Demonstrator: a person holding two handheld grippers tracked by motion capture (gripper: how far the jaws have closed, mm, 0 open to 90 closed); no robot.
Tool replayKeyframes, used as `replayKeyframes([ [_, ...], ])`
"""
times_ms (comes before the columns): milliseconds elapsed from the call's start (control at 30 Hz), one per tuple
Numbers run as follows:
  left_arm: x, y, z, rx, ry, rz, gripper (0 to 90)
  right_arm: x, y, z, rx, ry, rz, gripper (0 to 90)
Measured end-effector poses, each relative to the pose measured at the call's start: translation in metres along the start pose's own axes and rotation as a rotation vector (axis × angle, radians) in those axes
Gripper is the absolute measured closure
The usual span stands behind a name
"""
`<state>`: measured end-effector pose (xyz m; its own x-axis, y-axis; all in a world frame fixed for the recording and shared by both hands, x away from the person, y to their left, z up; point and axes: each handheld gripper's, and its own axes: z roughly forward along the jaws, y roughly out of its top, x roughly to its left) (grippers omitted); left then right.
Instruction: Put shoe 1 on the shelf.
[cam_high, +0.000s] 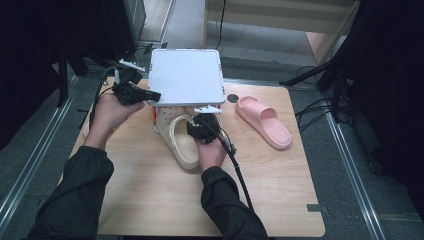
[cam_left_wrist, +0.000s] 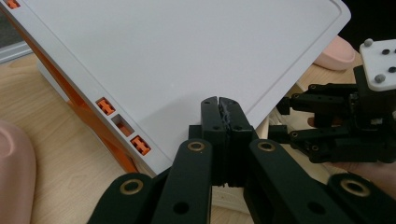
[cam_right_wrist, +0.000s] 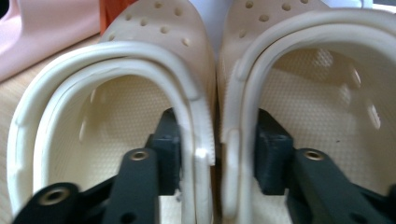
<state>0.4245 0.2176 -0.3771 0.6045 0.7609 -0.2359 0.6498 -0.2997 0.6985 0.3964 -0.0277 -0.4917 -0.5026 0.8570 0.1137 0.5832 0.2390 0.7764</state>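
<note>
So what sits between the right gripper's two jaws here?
The inner side walls of two cream clogs, pressed together. In the right gripper view one jaw is inside each shoe, so the right gripper pinches the pair as one.

SITE: I read this as a lab or recording studio, not a home | EVIDENCE: my small light-wood square table (cam_high: 150, 200) stands alone on grey carpet; metal floor rails (cam_high: 350, 165) run along both sides; black stands with loose cables (cam_high: 320, 75) crowd the dark edges
</note>
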Motion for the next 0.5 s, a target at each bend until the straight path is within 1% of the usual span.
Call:
replayKeyframes([
  [33, 0.000, 0.000, 0.000, 0.000, 0.000, 0.000, 89.4, 0.000, -0.001, -0.001, 0.001, 0.001, 0.000, 57.0],
  [133, 0.000, 0.000, 0.000, 0.001, -0.002, 0.000, 89.4, -0.003, -0.002, -0.006, 0.003, 0.024, 0.021, 56.1],
  [167, 0.000, 0.000, 0.000, 0.001, -0.002, 0.000, 89.4, -0.003, -0.002, -0.006, 0.003, 0.024, 0.021, 56.1],
  [267, 0.000, 0.000, 0.000, 0.001, -0.002, -0.002, 89.5, -0.005, -0.003, -0.014, 0.004, 0.045, 0.029, 55.2],
  [300, 0.000, 0.000, 0.000, 0.001, -0.001, -0.006, 89.4, -0.006, -0.003, -0.020, 0.009, 0.054, 0.021, 55.0],
  [333, 0.000, 0.000, 0.000, 0.001, -0.001, -0.006, 89.4, -0.006, -0.003, -0.020, 0.009, 0.054, 0.021, 55.0],
  [367, 0.000, 0.000, 0.000, 0.004, 0.003, -0.004, 89.5, -0.007, -0.005, -0.028, 0.013, 0.065, 0.005, 55.1],
  [400, 0.000, 0.000, 0.000, 0.004, 0.003, -0.004, 89.5, -0.007, -0.005, -0.028, 0.013, 0.065, 0.005, 55.1],
  [433, -0.001, 0.001, 0.000, 0.006, 0.005, -0.002, 89.5, -0.008, -0.008, -0.037, 0.013, 0.085, -0.004, 57.9],
  [467, -0.001, 0.001, 0.000, 0.005, 0.007, -0.002, 89.5, -0.009, -0.009, -0.041, 0.009, 0.095, -0.003, 57.9],
  [500, -0.001, 0.001, 0.000, 0.005, 0.007, -0.002, 89.5, -0.009, -0.009, -0.041, 0.009, 0.095, -0.003, 57.9],
])
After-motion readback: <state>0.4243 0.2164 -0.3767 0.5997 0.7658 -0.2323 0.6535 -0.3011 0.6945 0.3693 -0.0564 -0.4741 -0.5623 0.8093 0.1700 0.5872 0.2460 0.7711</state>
